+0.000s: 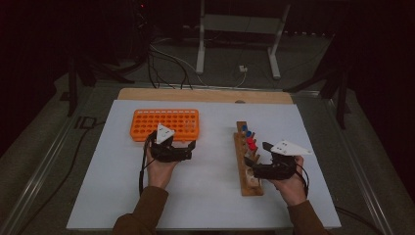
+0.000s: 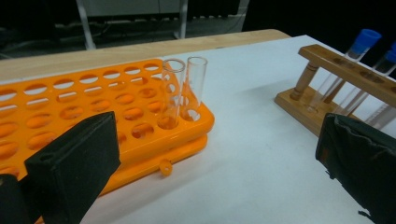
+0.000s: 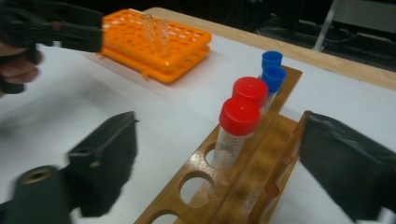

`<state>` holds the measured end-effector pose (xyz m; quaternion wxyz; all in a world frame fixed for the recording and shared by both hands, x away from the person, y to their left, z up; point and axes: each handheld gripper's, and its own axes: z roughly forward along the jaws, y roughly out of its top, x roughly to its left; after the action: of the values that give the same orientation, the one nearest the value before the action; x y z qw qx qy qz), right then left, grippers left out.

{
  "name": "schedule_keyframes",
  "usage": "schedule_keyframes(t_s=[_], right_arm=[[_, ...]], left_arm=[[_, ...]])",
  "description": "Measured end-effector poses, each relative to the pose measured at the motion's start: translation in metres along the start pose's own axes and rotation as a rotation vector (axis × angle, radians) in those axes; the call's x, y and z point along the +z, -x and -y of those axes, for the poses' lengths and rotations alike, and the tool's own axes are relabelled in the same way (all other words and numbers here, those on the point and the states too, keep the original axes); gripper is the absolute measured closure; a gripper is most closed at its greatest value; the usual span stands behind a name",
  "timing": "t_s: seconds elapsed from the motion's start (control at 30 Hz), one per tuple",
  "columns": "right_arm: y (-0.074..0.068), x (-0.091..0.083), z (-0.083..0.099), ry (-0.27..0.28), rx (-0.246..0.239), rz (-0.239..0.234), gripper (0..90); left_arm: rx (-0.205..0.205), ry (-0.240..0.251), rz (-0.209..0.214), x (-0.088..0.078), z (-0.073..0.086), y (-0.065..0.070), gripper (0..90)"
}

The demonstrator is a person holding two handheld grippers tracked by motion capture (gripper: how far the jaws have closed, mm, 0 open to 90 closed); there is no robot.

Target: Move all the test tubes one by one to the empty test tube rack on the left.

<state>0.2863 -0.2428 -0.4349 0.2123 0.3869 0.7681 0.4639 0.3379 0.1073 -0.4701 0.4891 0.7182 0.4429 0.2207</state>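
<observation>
Right gripper point(image 3: 215, 163) spread wide around the near red-capped plastic tube point(image 3: 236, 130) in the wooden rack point(image 3: 233, 196), mid-frame — centre, then squeeze below the cap; left gripper point(image 2: 210, 163) released, empty.

You have a wooden table point(image 1: 205, 94) in front of you, most of its top covered by a white sheet point(image 1: 210, 196). Directly on that sheet to your left lies an orange tube rack point(image 1: 165, 124), set near the far edge. To your right a wooden tube rack point(image 1: 246, 166) rests on the sheet, running lengthwise away from you, well apart from the orange one.
</observation>
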Motion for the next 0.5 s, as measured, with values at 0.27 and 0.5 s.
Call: schedule_keyframes(t_s=[0.27,0.5], right_arm=[[0.003,0.013,0.001,-0.024,0.005,0.028,48.3],[0.004,0.019,0.0,-0.028,0.025,0.041,68.9]], left_arm=[[0.003,-0.009,0.062,-0.01,0.004,0.012,0.3],[0.016,-0.011,0.084,-0.013,0.007,0.022,0.3]])
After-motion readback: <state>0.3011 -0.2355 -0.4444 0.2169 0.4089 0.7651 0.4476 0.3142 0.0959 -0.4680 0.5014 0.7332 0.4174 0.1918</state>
